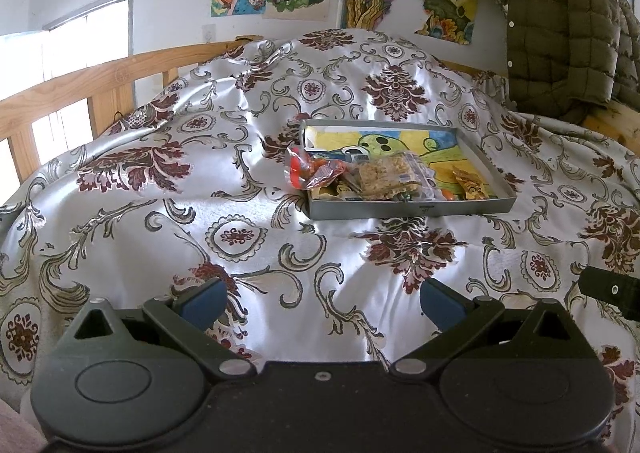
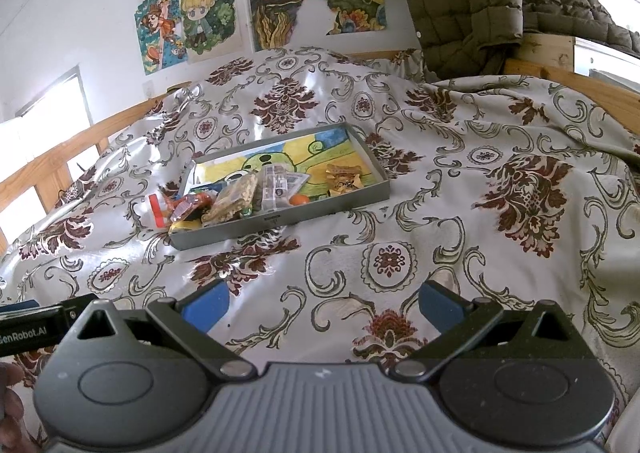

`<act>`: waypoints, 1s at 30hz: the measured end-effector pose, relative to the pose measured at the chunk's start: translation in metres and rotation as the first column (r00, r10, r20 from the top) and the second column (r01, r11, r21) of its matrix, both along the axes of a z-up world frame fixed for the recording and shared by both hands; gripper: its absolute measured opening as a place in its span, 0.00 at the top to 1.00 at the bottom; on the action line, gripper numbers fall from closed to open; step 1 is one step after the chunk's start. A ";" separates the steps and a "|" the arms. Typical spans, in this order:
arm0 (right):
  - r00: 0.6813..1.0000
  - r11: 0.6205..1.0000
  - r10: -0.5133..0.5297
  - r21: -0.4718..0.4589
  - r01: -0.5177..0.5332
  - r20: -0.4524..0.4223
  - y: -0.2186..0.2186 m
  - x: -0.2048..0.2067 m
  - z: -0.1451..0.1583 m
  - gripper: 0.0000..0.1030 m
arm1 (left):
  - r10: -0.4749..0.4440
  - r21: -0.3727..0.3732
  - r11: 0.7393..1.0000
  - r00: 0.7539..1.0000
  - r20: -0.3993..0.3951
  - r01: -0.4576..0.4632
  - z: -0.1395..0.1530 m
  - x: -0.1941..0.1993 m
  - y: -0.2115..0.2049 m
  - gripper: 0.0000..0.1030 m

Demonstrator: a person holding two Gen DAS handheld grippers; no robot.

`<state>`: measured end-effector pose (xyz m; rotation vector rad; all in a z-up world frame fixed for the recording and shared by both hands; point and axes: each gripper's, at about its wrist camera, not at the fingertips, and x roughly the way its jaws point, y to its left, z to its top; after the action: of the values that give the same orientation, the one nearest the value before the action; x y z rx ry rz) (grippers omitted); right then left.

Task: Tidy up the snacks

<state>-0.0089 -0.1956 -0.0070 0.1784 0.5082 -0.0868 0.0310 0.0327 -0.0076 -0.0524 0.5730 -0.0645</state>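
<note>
Your biggest hazard is the bed (image 1: pixel 248 157) itself: the slick, rumpled cover gives the one grey tray (image 1: pixel 408 209) at your 12 o'clock a soft footing, so a hard push could tip or slide it. Next, the red-and-clear packet (image 1: pixel 308 171) at the tray's 9 o'clock corner overhangs the rim and may spill. I count roughly five snack packets, overlapping, so unsure. Both sets of fingers, left gripper (image 1: pixel 320 303) and right gripper (image 2: pixel 322 305), are spread and empty.

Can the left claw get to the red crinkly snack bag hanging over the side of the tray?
Probably yes. The left claw is open, and only bare bedspread lies between it and the red snack bag.
</note>
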 end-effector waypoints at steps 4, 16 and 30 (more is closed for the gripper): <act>1.000 1.000 -0.001 -0.001 0.001 -0.001 0.001 0.000 0.000 0.00 | -0.002 0.002 1.000 1.000 0.001 0.002 0.000 0.000 0.000 0.01; 1.000 1.000 0.002 -0.002 -0.002 -0.005 0.000 0.000 -0.001 0.00 | 0.011 0.009 1.000 1.000 -0.001 -0.011 0.001 0.001 0.000 0.01; 1.000 1.000 0.002 -0.001 -0.002 -0.006 0.001 0.000 -0.001 0.00 | 0.048 0.035 0.998 0.999 -0.024 -0.047 0.001 0.000 -0.001 0.01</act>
<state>-0.0092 -0.1947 -0.0081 0.1763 0.5144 -0.0857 0.0314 0.0320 -0.0067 -0.0332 0.5976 -0.0074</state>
